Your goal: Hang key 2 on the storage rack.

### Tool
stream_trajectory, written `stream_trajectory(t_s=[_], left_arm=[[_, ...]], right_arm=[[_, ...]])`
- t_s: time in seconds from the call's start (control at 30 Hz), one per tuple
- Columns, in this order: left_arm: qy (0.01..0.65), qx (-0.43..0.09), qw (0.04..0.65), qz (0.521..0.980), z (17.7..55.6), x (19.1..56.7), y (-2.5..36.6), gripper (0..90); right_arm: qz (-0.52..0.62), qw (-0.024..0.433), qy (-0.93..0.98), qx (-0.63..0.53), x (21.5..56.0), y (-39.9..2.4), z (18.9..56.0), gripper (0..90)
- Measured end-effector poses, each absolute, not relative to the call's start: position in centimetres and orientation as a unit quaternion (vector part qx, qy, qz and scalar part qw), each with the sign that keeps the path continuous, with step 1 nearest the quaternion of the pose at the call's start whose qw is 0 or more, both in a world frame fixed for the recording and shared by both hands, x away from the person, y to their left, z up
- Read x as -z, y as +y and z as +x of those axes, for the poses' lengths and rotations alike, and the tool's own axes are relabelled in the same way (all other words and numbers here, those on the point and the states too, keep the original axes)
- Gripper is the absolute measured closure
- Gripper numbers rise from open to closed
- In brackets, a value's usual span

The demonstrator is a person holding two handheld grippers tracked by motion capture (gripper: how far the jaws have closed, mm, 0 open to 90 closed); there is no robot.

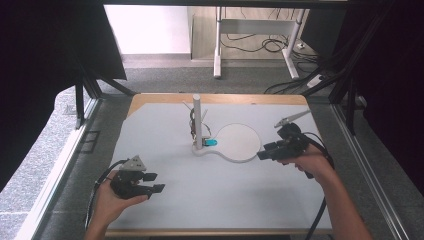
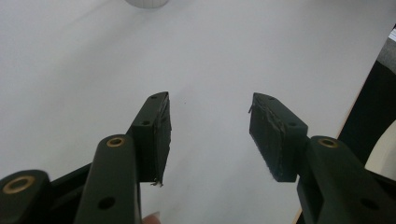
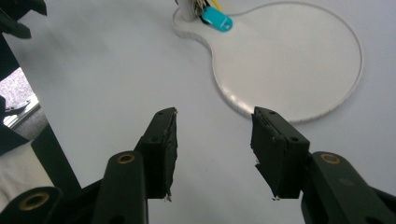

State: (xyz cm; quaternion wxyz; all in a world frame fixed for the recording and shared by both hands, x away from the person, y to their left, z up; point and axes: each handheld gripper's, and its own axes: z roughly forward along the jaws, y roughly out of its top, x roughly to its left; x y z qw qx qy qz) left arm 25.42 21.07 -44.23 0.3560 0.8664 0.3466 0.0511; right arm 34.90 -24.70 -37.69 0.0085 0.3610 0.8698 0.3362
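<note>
The right tool hangs just off the near right edge of the white stand's dish, jaws wide with nothing between them; the right gripper view shows only bare worktop in the gap, with the dish rim just beyond the pads. The left tool rests low at the near left of the worktop, well apart from the stand, jaws likewise wide and empty.

Outward from the right tool, the dish is flat, round and empty. It narrows into a neck that runs to the foot of an upright post. At that foot lies a blue tag, touching the base, with what look like keys or rings hanging against the post just above it; they are too small to make out clearly.

The risks I see from here: the post is tall on a light-looking base, so a tool coming in from the side could clip it and tip or slide the whole stand. The tag lies flat and close to the post, so wide jaws may snag the hanging bits, or the pads may skid off it. The left tool is too far off to steady anything.
</note>
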Motion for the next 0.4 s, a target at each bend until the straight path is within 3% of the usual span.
stream_trajectory(t_s=[0.23, 0.4], left_arm=[[0.346, -0.051, 0.350, 0.869, 25.5, 44.3, 20.8, 48.6], [0.345, -0.052, 0.348, 0.870, 25.7, 44.3, 20.6, 48.0]], right_arm=[[0.373, 0.017, 0.862, -0.342, 41.2, -25.9, 33.4, 49.4], [0.381, 0.052, 0.848, -0.364, 41.2, -26.1, 32.9, 48.9]])
